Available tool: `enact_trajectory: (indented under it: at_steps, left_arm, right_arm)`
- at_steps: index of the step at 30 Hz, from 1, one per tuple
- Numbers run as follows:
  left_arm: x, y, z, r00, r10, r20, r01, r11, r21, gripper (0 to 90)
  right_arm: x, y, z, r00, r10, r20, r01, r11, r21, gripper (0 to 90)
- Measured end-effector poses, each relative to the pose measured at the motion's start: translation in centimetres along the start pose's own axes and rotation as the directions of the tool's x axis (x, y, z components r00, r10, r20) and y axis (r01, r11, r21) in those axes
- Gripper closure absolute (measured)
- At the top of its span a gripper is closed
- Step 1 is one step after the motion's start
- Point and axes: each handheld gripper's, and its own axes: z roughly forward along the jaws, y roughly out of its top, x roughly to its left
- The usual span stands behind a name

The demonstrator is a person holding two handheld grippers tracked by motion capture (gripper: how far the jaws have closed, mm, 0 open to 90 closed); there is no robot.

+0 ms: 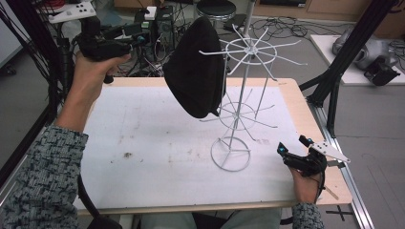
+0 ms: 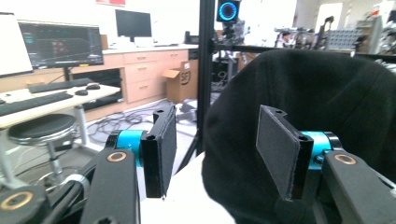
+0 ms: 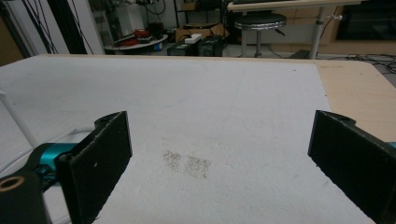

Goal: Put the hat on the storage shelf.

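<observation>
Sleeves: my two forearms wear a knit in a grey-and-white fleck — left sleeve [image 1: 40, 176], right sleeve [image 1: 305, 215].
Left gripper [image 2: 215, 151]: black body; two flat black jaw pads with a rough facing, each on a turquoise collar; black link arms with brass-coloured ringed screw holes.
Right gripper [image 3: 219, 161]: the same black rough-faced pads — a turquoise collar and a brass-ringed hole show at its left pad.
Plate: a grey three-cornered plate [image 1: 330, 151] sits on top of my right gripper.
Cable: a black cable [image 1: 86, 200] trails by my left sleeve.
</observation>
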Motion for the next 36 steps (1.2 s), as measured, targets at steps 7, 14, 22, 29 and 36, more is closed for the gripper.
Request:
enact_trajectory:
  at_steps: [7,14,22,29,36]
  left_arm:
    - [0.0,-0.7,-1.0,0.9977,0.037,-0.057,-0.036,0.9992,0.015,44.8]
    - [-0.2,-1.7,-2.3,0.9931,0.061,-0.1,-0.057,0.9976,0.038,43.0]
    - [-0.5,-3.5,-4.2,0.9857,0.079,-0.149,-0.071,0.9958,0.057,40.6]
    - [-0.2,-5.2,-5.8,0.9802,0.062,-0.188,-0.051,0.9968,0.061,39.6]
    - [0.2,-7.5,-6.9,0.9727,0.034,-0.23,-0.02,0.9979,0.061,38.8]
  right_arm:
    - [0.1,0.1,0.6,0.9999,-0.005,-0.009,0.005,1.0,-0.007,5.2]
    - [0.3,0.3,1.2,0.9998,0.011,-0.018,-0.011,0.9999,0.001,5.2]
    - [0.2,0.5,2.2,0.999,0.034,-0.028,-0.034,0.9993,-0.014,5.2]
    - [0.2,0.7,2.9,0.9985,0.042,-0.036,-0.042,0.999,-0.017,5.2]
    - [0.3,0.8,3.1,0.9982,0.047,-0.037,-0.047,0.9987,-0.021,5.2]
